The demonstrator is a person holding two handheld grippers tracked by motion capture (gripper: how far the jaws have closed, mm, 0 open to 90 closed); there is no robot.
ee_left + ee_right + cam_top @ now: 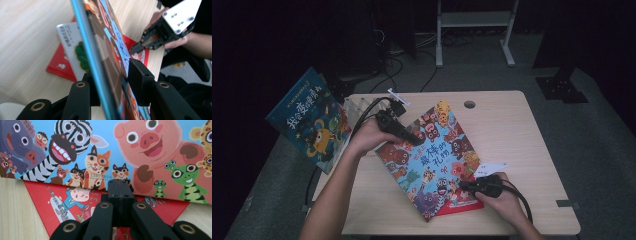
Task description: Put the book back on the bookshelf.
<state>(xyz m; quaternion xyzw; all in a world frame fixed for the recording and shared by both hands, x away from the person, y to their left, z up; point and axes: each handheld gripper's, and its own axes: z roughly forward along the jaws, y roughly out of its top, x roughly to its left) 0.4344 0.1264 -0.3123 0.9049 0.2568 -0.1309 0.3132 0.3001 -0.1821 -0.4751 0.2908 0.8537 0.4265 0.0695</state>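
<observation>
While its far edge is raised off the pale wooden table (512, 130), the large blue picture book with cartoon animals on its cover (432, 155) is clamped between the jaws of the left gripper (414, 140) at the book's ten o'clock edge; no earlier frame is offered. A red book (40, 195) is seen beneath it, toward five o'clock. The right gripper (464, 186) is recorded with jaws pressed together, empty, tips on the red book at the blue book's lower edge. A second blue book (309, 120) stands at nine o'clock off the table.
</observation>
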